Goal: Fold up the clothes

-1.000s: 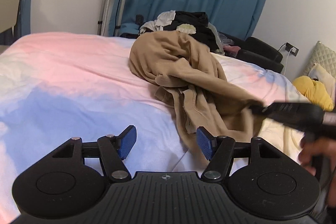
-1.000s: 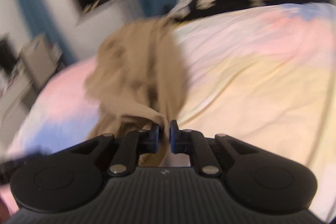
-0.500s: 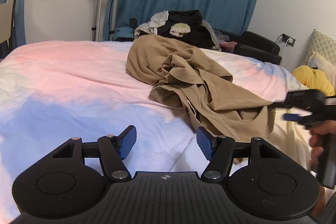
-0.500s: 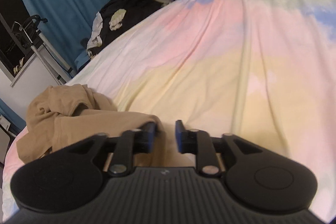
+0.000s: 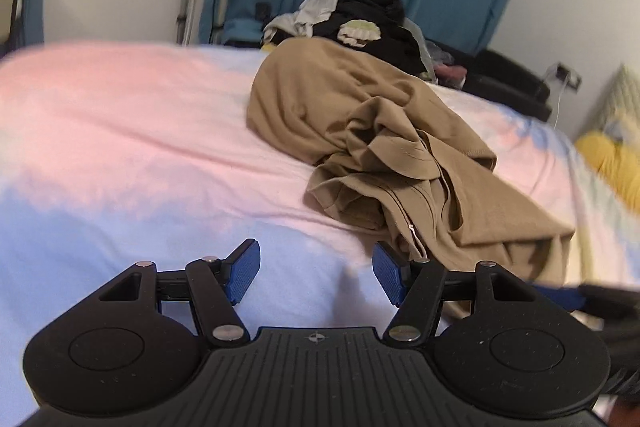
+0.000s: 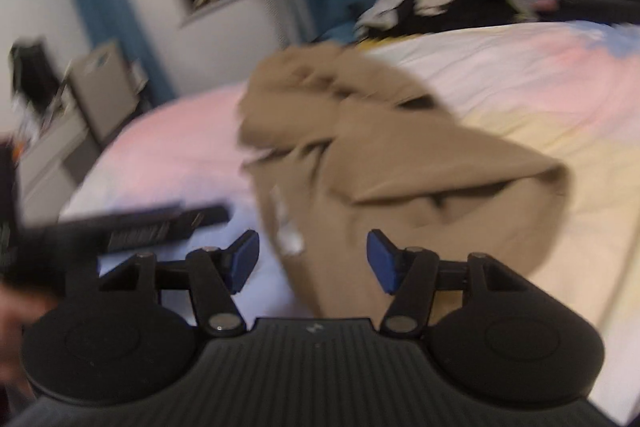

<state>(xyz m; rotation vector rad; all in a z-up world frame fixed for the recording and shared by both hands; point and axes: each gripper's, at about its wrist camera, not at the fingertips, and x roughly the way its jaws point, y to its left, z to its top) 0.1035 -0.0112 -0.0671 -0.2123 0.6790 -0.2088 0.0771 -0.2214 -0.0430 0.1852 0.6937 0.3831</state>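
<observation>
- Right tool (image 6: 312,259): jaws have just been opening and stand apart; the tan garment (image 6: 400,163), pinched a second ago, now lies free beneath them.
- Left tool (image 5: 316,273): jaws apart, empty.
- Tan garment (image 5: 384,147): soft matte knit, crumpled, hems showing, mid-bed (image 5: 120,131); unfolded, needs spreading first.
- Bed cover: smooth pastel cotton.
</observation>
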